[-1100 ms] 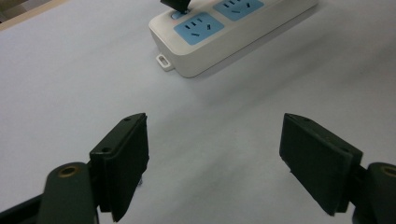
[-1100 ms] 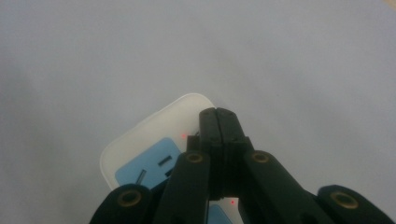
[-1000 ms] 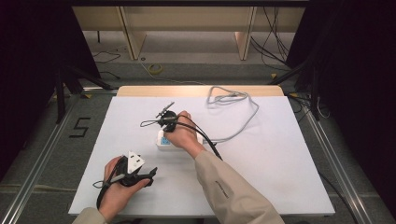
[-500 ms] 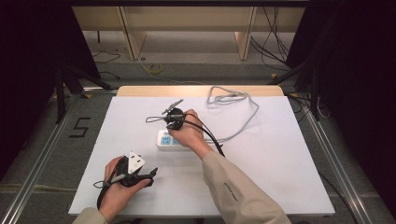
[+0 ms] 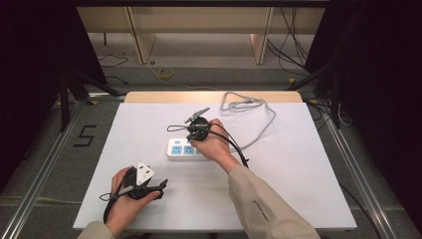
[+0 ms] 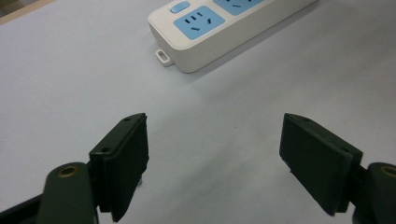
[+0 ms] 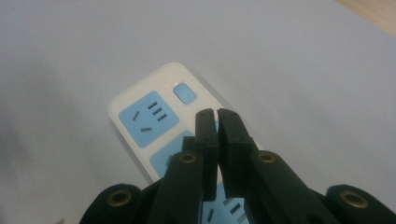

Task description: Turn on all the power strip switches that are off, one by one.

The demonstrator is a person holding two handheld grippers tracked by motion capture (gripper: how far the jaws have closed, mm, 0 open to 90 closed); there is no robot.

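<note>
Two grippers: my right gripper (image 7: pixel 217 116), jaws pressed together, hovers over the power strip (image 7: pixel 144 116) near its blue switch (image 7: pixel 185 92); my left gripper (image 6: pixel 215 154) gapes wide above the table (image 6: pixel 70 84)

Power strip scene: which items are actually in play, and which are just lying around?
In play:
- power strip, with its blue switch
- right gripper, jaws closed, over the strip near the switch
- grey cord from the strip

Lying about:
- left gripper, open, nothing between its jaws
- floor cables

left gripper (image 5: pixel 158 187) low near the table edge, fingers (image 6: pixel 122 158) spread wide, right gripper (image 7: pixel 217 122) reached forward, fingers pressed together
</note>
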